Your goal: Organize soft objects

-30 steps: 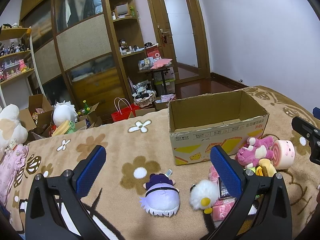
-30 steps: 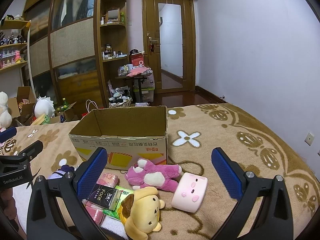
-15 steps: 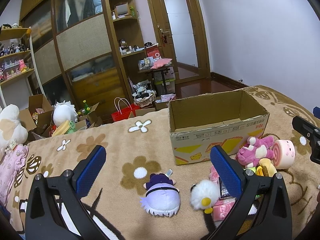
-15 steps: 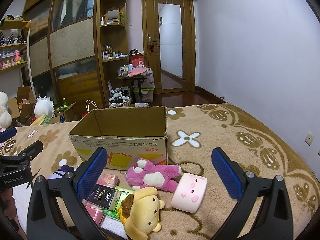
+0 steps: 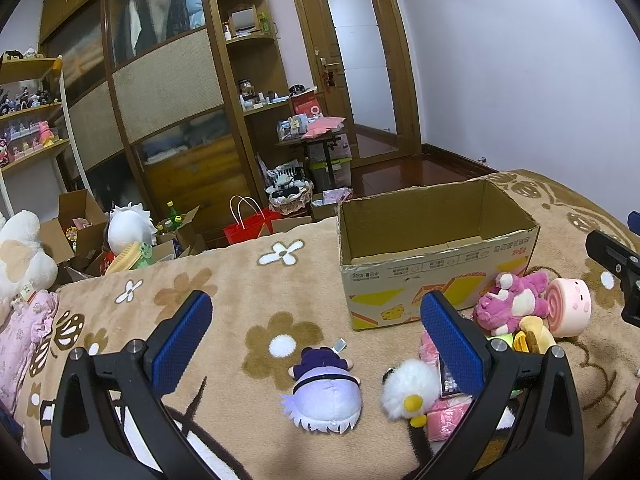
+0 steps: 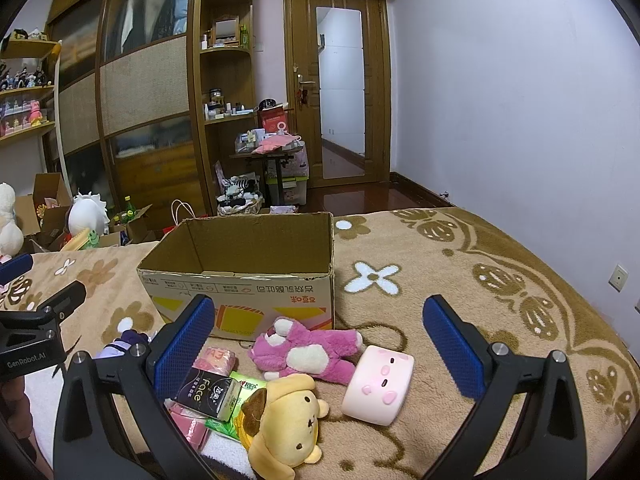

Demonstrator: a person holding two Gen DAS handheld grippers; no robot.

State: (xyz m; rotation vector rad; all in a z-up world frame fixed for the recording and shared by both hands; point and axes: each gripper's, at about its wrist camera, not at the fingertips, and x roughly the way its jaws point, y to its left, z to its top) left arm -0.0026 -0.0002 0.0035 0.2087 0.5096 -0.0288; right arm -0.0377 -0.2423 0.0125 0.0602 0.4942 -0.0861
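Both pairs of tongs are held wide open and empty above a blanket-covered bed (image 6: pixel 460 264), where soft toys are gathered in front of an empty cardboard box (image 6: pixel 248 276). Between the blue pads of the right tongs (image 6: pixel 318 338) are seen a pink bear (image 6: pixel 308 350), a yellow dog plush (image 6: pixel 286 420) nearer the camera, and a pink roll-shaped cushion (image 6: pixel 378 384) just right of the bear; tissue packs (image 6: pixel 208 390) are partly hidden behind the left-hand pad. Between the pads of the left tongs (image 5: pixel 316 336) a purple doll (image 5: pixel 324 392) is shown lying face down, with a white fluffy chick (image 5: pixel 408 392) close to the right-hand pad. Nothing is gripped yet and the box appears to hold nothing, so the sorting is judged to be at its outset, with a first pick being lined up. A descent onto one toy is called for next, the pads closed around its body, followed by a lift over the box's near wall.
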